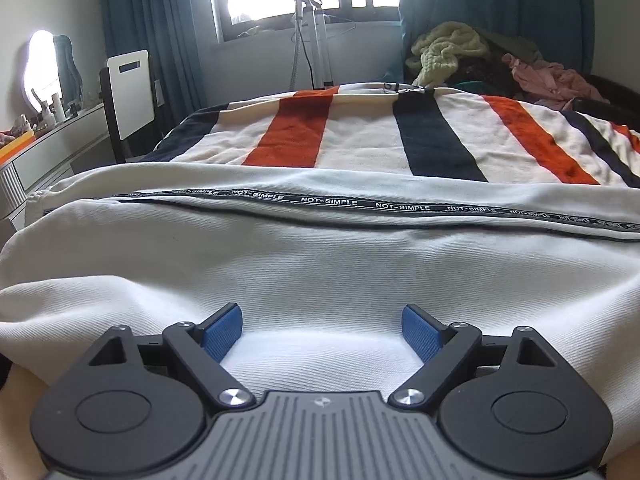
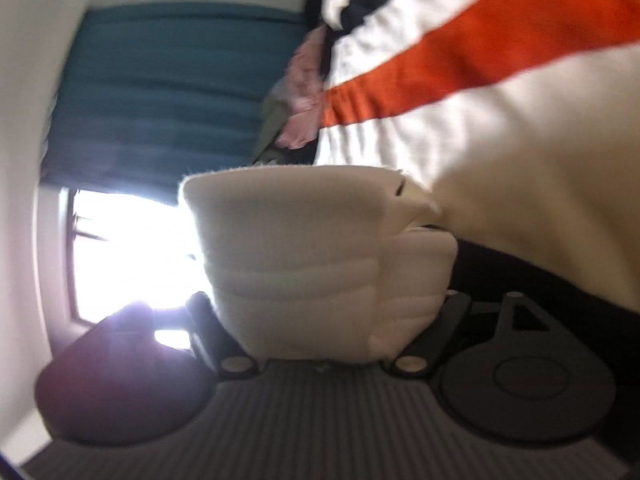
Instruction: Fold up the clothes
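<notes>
A white garment (image 1: 320, 256) with a black "NOT-SIMPLE" tape trim (image 1: 328, 201) lies spread across a bed covered by a striped blanket (image 1: 360, 136). My left gripper (image 1: 321, 312) hovers low over the garment's near part. Its blue pads (image 1: 224, 330) stand wide apart with only flat cloth beneath them. In the right wrist view, which is rolled sideways and blurred, a thick folded bundle of the white garment (image 2: 296, 240) fills the gap between the fingers of my right gripper (image 2: 328, 304). The bundle hides its fingertips. The striped blanket (image 2: 460, 52) is beside it.
A heap of clothes, pale yellow (image 1: 452, 52) and pink (image 1: 548, 78), sits at the bed's far right. A chair (image 1: 132, 92) and a dresser (image 1: 48, 140) stand left of the bed. A steamer stand (image 1: 316, 40) is by the window, between teal curtains (image 1: 152, 32).
</notes>
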A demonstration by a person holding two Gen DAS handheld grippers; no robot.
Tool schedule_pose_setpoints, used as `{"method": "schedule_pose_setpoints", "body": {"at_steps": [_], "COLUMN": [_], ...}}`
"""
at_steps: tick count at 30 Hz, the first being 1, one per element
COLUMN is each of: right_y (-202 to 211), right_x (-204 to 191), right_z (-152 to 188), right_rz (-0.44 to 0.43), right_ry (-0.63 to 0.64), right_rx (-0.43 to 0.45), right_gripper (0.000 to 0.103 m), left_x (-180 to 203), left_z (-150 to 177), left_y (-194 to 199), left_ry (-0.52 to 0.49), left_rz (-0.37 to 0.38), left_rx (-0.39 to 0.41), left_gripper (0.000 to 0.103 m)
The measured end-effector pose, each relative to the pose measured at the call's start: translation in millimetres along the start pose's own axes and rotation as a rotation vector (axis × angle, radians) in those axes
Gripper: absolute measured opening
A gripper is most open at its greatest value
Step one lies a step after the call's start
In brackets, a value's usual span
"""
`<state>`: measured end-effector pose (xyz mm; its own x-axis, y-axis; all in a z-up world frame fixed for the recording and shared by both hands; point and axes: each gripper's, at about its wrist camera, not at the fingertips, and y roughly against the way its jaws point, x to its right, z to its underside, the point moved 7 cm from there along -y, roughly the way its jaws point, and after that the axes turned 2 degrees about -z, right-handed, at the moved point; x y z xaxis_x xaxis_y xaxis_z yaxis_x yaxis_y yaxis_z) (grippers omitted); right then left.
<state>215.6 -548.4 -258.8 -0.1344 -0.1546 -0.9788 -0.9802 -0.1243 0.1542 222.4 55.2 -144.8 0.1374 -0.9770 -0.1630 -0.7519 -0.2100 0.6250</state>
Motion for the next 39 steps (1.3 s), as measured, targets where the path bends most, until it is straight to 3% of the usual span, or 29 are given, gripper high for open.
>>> {"method": "schedule_pose_setpoints", "body": {"at_steps": [3,5,7,13,16,21,26,29,33,38,39], "right_y": [-3,-3,1,4,3,12,3,-6,-11,-15,-15], "right_x": [7,14,15,-8,-34,-90,-135,-152,-156,-108,-99], "right_z": [0,-2,-1,4,16,54,121,183,281,398,407], "right_rz": [0.068,0.123,0.167,0.255,0.337,0.311,0.266,0.201,0.059,-0.063,-0.043], "right_ry": [0.020,0.018,0.036,0.169,0.374,0.692,1.071,1.314,1.611,1.951,1.963], "right_rx": [0.007,0.013,0.014,0.052,0.067,0.119,0.181,0.193,0.144,-0.026,-0.056], "right_gripper": [0.076,0.045,0.035,0.024,0.021,0.020,0.020,0.020,0.019,0.018,0.018], "left_x": [1,1,2,1,-2,-12,-27,-44,-69,-82,-83], "left_z": [-1,-2,-2,-1,-6,-20,-32,-38,-44,-37,-37], "left_y": [-1,-2,-2,-3,-2,10,24,27,29,17,16], "left_ry": [0.004,0.000,-0.004,-0.004,0.002,0.042,0.088,0.168,0.297,0.428,0.434], "left_rz": [0.005,0.005,0.007,0.020,0.041,0.056,0.059,0.079,0.103,0.161,0.164], "left_rx": [-0.002,-0.002,-0.002,-0.005,-0.018,0.001,0.036,0.037,0.038,-0.018,-0.020], "left_gripper": [0.088,0.088,0.088,0.088,0.088,0.088,0.088,0.088,0.088,0.088,0.088]}}
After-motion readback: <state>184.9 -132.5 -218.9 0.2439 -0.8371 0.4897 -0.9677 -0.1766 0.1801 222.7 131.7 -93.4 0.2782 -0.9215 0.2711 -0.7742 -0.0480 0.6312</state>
